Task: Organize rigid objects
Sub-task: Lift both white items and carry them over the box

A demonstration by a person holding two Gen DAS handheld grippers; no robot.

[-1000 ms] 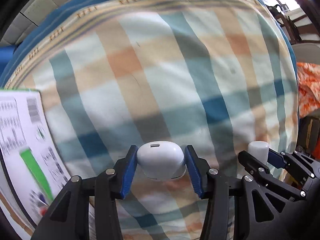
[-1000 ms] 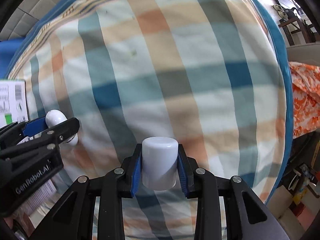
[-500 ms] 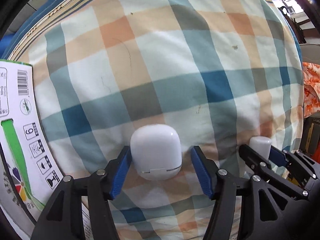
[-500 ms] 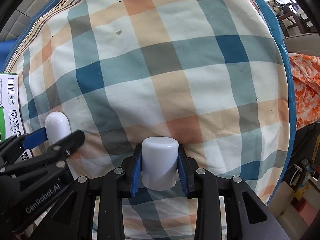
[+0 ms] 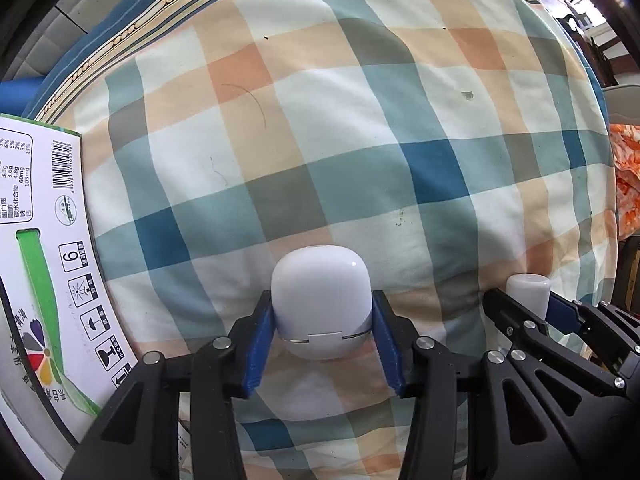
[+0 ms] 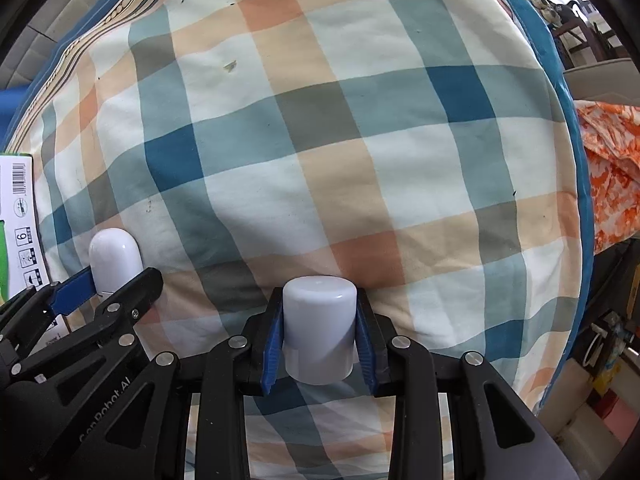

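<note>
The left gripper (image 5: pixel 322 326) has its blue pads set on either flank of a glossy white rounded plastic earbud case (image 5: pixel 320 304) that rests on the plaid quilted cloth (image 5: pixel 360 140); whether the pads actually press it cannot be told. The case looks light, stiff and slippery, so its flat flanks, below the lid seam, seem the safest hold. The right gripper (image 6: pixel 319 338) is closed firmly around a smooth white plastic cylindrical cap (image 6: pixel 319 328), gripped at mid-height just above the cloth, to the right of the case. It also appears light and rigid, liable to twist out if squeezed near its rounded top. A printed cardboard carton (image 5: pixel 40 260) lies at the far left.
</note>
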